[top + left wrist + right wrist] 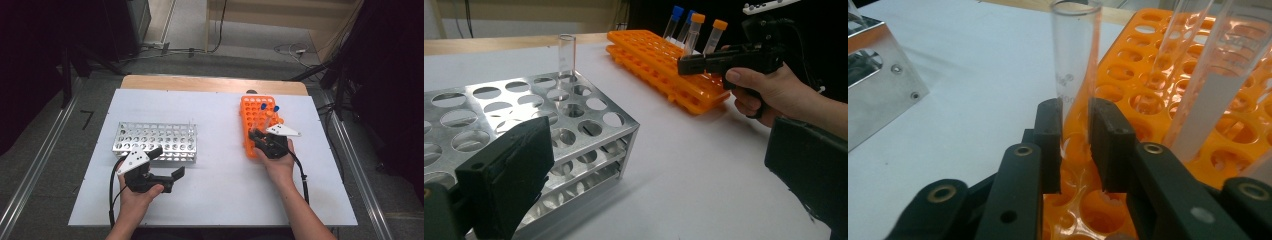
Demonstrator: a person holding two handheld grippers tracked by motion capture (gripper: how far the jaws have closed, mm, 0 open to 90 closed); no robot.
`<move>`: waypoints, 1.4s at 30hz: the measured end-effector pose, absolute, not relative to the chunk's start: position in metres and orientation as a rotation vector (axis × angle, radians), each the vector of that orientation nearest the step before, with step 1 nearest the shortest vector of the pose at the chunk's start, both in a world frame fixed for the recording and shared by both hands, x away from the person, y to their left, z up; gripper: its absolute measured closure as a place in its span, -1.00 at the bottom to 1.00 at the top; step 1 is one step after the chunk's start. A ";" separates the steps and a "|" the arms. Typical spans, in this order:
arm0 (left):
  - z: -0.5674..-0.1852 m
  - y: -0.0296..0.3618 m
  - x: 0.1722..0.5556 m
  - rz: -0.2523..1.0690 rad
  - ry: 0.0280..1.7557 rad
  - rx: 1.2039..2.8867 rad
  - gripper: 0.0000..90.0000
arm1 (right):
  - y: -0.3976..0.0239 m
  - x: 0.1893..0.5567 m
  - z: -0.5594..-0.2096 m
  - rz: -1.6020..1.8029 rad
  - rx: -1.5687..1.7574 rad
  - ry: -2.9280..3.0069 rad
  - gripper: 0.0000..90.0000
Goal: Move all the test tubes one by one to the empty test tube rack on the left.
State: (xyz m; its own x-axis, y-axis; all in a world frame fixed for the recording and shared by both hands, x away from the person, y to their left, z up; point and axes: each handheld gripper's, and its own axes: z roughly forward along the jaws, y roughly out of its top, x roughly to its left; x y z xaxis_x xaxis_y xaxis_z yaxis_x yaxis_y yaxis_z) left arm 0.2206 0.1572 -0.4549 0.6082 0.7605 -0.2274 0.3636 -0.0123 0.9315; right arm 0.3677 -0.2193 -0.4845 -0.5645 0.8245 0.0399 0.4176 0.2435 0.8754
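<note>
Two racks on the white table (220, 200), so here's where I'm at, biggest stuff first. Metal rack (156, 141) sits toward the left edge, orange rack (252, 125) toward the right edge, well apart from each other. Looks like I'm moving tubes from the orange one over to the metal one, and honestly I'm barely started: the metal rack has one clear uncapped tube (567, 54) standing at its far corner and every other hole I can see is empty. The orange rack still holds a little cluster of capped tubes (694, 30), two blue caps and two orange caps, near its far end. My right gripper (1075, 145) is down at the near end of the orange rack with its jaws pinched tight on a clear open-topped tube (1075, 60), gripping it low on the glass; the tube stands upright and its bottom still seems to be in the rack, so I'd say grabbed but not lifted yet. My left gripper (172, 172) is just parked in front of the metal rack's near side, jaws spread wide, holding nothing. So: one tube placed, one in the grip, the capped ones still to go.
</note>
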 end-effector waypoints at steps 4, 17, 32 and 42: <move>-0.455 0.158 0.220 0.408 0.957 1.614 -1.00 | -0.219 0.369 -0.484 1.263 1.136 2.080 0.65; -0.453 0.154 0.221 0.410 0.942 1.619 -1.00 | -0.236 0.350 -0.447 1.417 1.056 2.045 0.65; -0.447 0.133 0.229 0.378 0.905 1.652 -1.00 | -0.237 0.306 -0.434 1.505 0.951 2.149 0.65; -0.430 0.106 0.240 0.387 0.829 1.685 -0.97 | -0.221 0.276 -0.437 1.543 0.846 2.257 0.65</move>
State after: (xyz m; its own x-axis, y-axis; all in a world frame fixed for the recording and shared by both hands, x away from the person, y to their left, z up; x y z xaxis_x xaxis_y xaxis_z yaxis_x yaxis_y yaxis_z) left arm 0.2401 0.1063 -0.4303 0.6950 0.6988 -0.1693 0.3195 -0.0893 0.9434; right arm 0.2760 -0.2208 -0.4367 -0.7898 0.6060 0.0949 0.3082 0.2583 0.9156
